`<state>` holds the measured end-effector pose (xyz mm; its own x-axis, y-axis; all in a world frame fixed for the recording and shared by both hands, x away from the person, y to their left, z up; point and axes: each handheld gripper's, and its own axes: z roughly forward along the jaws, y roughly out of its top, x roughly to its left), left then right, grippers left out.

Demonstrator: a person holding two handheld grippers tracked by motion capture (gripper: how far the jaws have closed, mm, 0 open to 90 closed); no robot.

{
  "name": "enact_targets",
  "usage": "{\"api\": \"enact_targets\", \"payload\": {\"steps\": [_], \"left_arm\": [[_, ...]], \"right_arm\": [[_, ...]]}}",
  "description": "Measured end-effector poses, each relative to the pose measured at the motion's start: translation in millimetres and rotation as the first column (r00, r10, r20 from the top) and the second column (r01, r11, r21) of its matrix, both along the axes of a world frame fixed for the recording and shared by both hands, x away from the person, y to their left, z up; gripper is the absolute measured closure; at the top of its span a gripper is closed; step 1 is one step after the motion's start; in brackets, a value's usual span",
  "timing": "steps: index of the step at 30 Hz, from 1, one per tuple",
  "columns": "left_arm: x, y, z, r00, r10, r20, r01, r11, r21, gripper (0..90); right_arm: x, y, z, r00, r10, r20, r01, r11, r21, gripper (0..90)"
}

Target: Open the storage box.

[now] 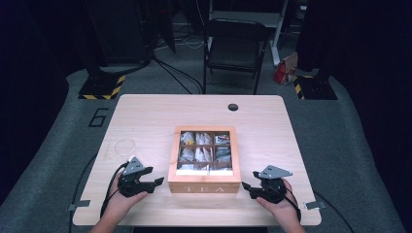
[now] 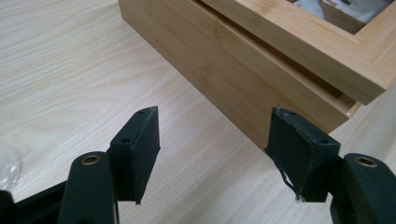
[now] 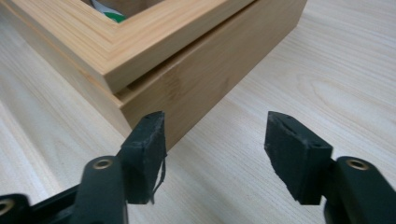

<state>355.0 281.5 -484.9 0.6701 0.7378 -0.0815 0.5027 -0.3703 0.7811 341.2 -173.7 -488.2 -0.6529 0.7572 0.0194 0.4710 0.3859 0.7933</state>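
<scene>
Tea box (image 1: 204,184): sits mid-table on the pale wooden table (image 1: 145,111), lid down, its front face lettered, level with both grippers.
Hidden: the sachets behind the lid's window are a blur of white and grey from the high view; the gripper views cut the window off at their top edges, just a scrap of white in one and green in the other.
Left gripper (image 2: 215,140): jaws apart, nothing between them but bare tabletop; the right-hand pad sits by the box's near corner, contact too close to call.
Right gripper (image 3: 215,144): jaws apart too, empty gap; left pad is in front of the box's corner, touching or not, can't say.
Materials: bamboo box with fine grain, a thin seam between lid and base; pads are black foam, frayed at the edges.
Glass (image 1: 125,146): clear round thing behind the left gripper, faint, hard to read.
Room: open table on both sides of the box; both hands near the front edge.
</scene>
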Motion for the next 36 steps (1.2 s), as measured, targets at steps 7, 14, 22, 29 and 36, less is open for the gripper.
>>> {"api": "enact_targets", "payload": {"steps": [7,14,22,29,36], "left_arm": [[-3.5,0.2,4.5,1.0,-0.002,0.001,0.002,1.0,-0.005,37.4],[-7.3,-1.6,8.5,0.9999,-0.013,-0.001,0.013,0.9998,-0.018,38.7],[-16.1,-4.0,17.9,0.9994,-0.033,0.015,0.033,0.9988,-0.037,40.3],[-22.6,-6.2,19.0,0.9985,-0.05,0.023,0.051,0.9981,-0.035,41.2],[-24.4,-11.4,17.5,0.9971,-0.075,0.01,0.075,0.9961,-0.046,43.8]], "right_arm": [[-5.5,4.4,3.8,0.9989,0.046,0.006,-0.045,0.9985,-0.029,42.9],[-7.8,5.2,6.0,0.9987,0.047,0.019,-0.047,0.9988,-0.011,43.8],[-14.2,7.4,13.3,0.9979,0.059,0.026,-0.059,0.9982,0.004,45.4],[-19.4,9.4,15.7,0.9967,0.078,0.022,-0.078,0.9967,0.021,46.1],[-22.0,13.2,17.5,0.9929,0.116,0.023,-0.117,0.9924,0.037,50.0]]}}
